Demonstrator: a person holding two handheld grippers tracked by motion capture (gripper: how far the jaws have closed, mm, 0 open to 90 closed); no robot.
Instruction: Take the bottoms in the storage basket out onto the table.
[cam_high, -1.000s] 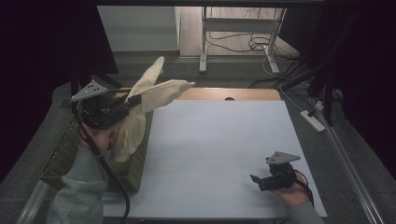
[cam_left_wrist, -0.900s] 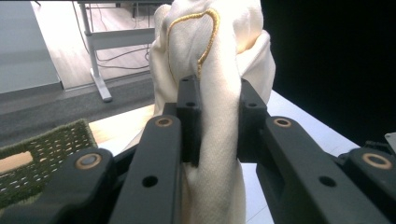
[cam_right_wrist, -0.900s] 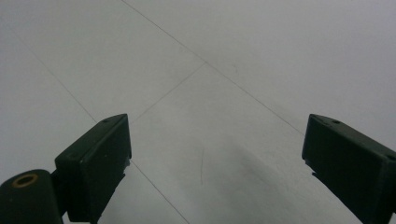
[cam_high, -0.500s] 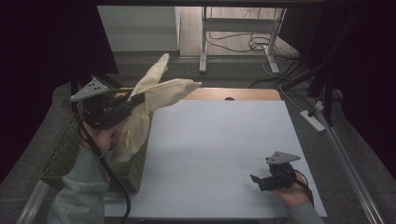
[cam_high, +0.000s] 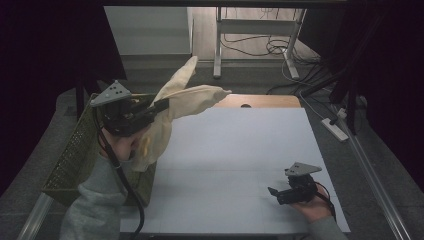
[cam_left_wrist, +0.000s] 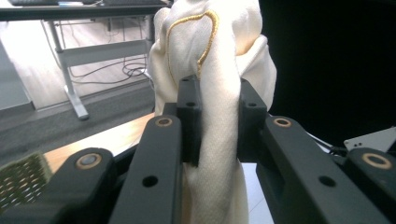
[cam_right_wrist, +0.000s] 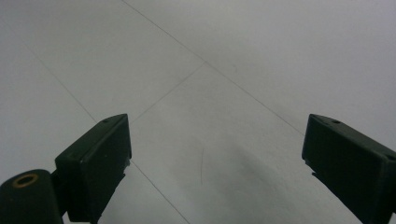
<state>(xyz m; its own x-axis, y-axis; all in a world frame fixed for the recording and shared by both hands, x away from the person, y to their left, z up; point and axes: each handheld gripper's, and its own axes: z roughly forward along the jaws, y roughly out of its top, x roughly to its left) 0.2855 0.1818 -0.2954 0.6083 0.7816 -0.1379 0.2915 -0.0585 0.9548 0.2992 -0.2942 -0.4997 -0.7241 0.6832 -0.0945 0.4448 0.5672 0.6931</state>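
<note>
Cloth (cam_high: 182, 102) hung clamped in my left gripper (cam_high: 161, 106) above the basket (cam_high: 70, 160), so I judged it best carried across to the table (cam_high: 235, 150), where my right gripper (cam_high: 272, 192) waited spread wide.

Dim room, grey floor (cam_high: 150, 70), metal desk legs (cam_high: 218, 45)

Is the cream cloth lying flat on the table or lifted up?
Lifted up. The left gripper is shut on the cloth, which hangs bunched above the basket and the table.
</note>
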